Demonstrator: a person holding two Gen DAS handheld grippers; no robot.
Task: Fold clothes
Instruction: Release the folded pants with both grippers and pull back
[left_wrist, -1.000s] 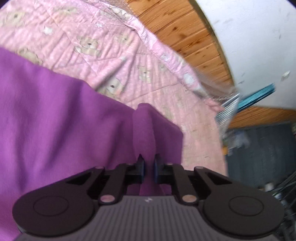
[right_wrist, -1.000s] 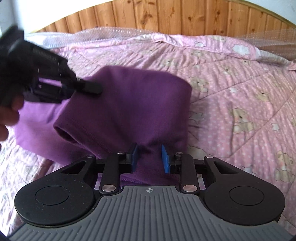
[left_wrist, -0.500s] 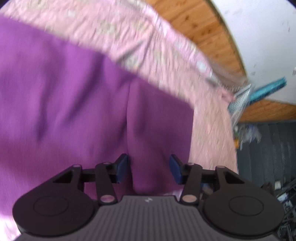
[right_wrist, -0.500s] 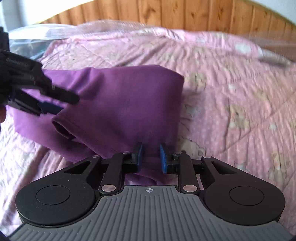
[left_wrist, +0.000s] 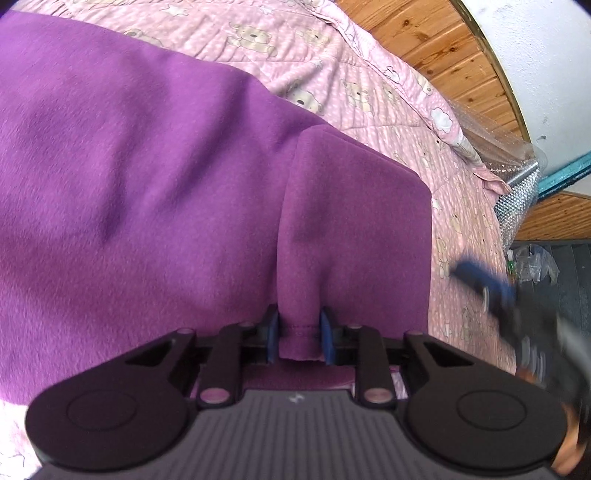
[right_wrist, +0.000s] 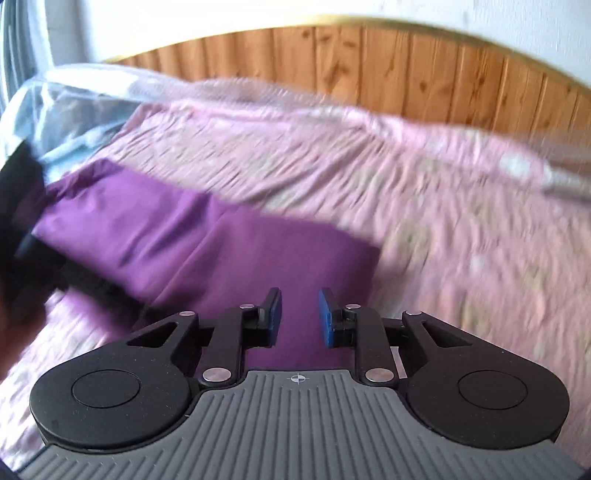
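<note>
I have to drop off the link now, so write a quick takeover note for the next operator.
Left tongs: open, fingers either side of a hemmed ridge of the purple garment, not pinching.
Right tongs: open, empty, above the garment's near edge; view blurred.
Garment lies on the pink bedspread, one flap already folded over.
Left: regrip, finish remaining folds, flatten.

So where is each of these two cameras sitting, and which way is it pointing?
Left wrist view: sits on the left hand-held gripper, looking along its fingers across the purple garment on the pink bedspread; a hemmed fold sits between its pads, and the right hand-held gripper shows blurred at the right edge.
Right wrist view: sits on the right hand-held gripper, open, facing the wooden headboard; the left one appears as a dark blur at the left edge.
Shared: garment, bedspread, headboard.
</note>
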